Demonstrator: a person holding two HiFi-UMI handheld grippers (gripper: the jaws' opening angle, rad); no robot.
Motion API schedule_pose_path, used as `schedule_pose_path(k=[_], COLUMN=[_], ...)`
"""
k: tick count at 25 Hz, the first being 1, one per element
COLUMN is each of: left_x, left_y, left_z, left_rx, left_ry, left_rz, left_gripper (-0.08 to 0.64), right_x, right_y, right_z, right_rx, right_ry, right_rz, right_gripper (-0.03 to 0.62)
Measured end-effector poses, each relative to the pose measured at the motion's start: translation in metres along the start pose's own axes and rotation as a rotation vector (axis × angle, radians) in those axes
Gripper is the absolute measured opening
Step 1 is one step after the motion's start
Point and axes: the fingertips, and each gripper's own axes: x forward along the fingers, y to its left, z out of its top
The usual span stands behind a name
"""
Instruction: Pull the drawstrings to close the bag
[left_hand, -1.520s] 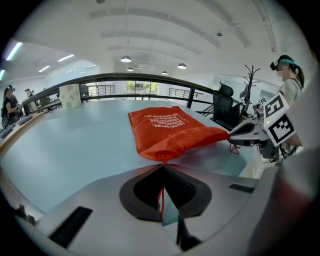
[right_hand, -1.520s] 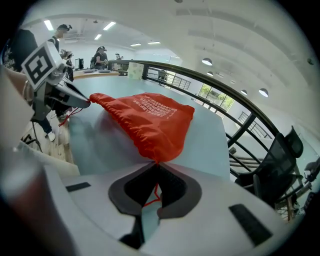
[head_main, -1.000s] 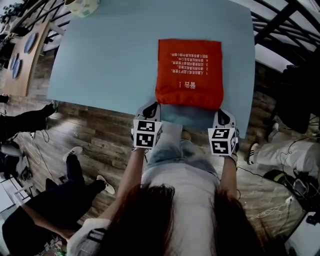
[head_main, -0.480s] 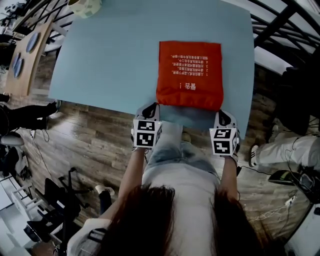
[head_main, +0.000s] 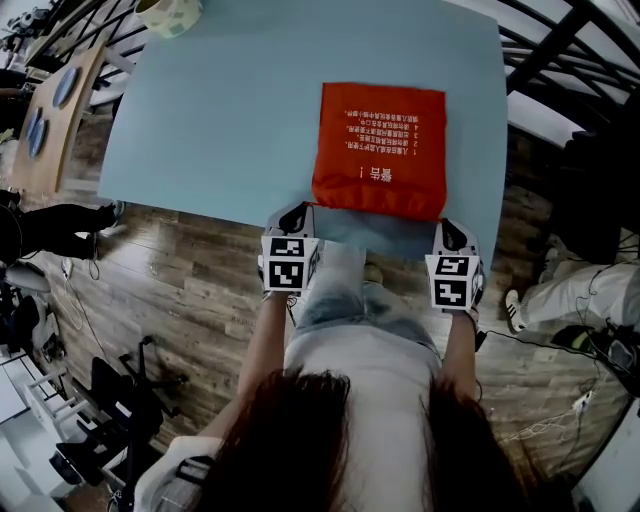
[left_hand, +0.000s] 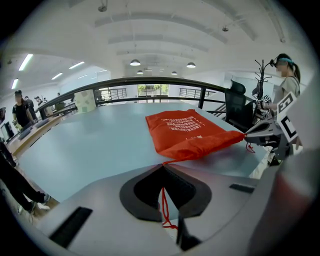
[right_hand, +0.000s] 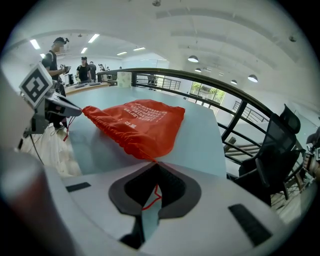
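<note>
An orange drawstring bag (head_main: 380, 150) with white print lies flat on the light blue table (head_main: 220, 120), its gathered mouth at the near edge. My left gripper (head_main: 302, 208) sits at the mouth's left corner, shut on the red drawstring (left_hand: 163, 205), which runs between its jaws to the bag (left_hand: 187, 131). My right gripper (head_main: 446, 223) sits at the right corner, shut on the other drawstring (right_hand: 151, 196), which leads to the bag (right_hand: 140, 125). Both cords look taut. Each gripper shows in the other's view: the right gripper (left_hand: 252, 135) and the left gripper (right_hand: 75, 110).
A pale round object (head_main: 168, 14) stands at the table's far left corner. The near table edge runs just under both grippers. A black railing (right_hand: 235, 115) and an office chair (right_hand: 277, 150) stand on the right. People stand by desks on the left (left_hand: 22, 110).
Both grippers have edged slightly apart, the right one a little toward me. The bag has hardly shifted.
</note>
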Motion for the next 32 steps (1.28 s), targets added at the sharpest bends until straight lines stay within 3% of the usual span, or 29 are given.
schedule_pose_path(k=[32], left_x=[-0.016], left_y=[0.025], left_z=[-0.005], left_rx=[-0.020], left_ry=[-0.013], left_rz=[0.082], left_gripper=[0.015], right_x=[-0.012], right_y=[-0.023], right_z=[-0.012], right_rx=[0.085], right_ry=[-0.038], right_rz=[-0.039], right_gripper=[0.026])
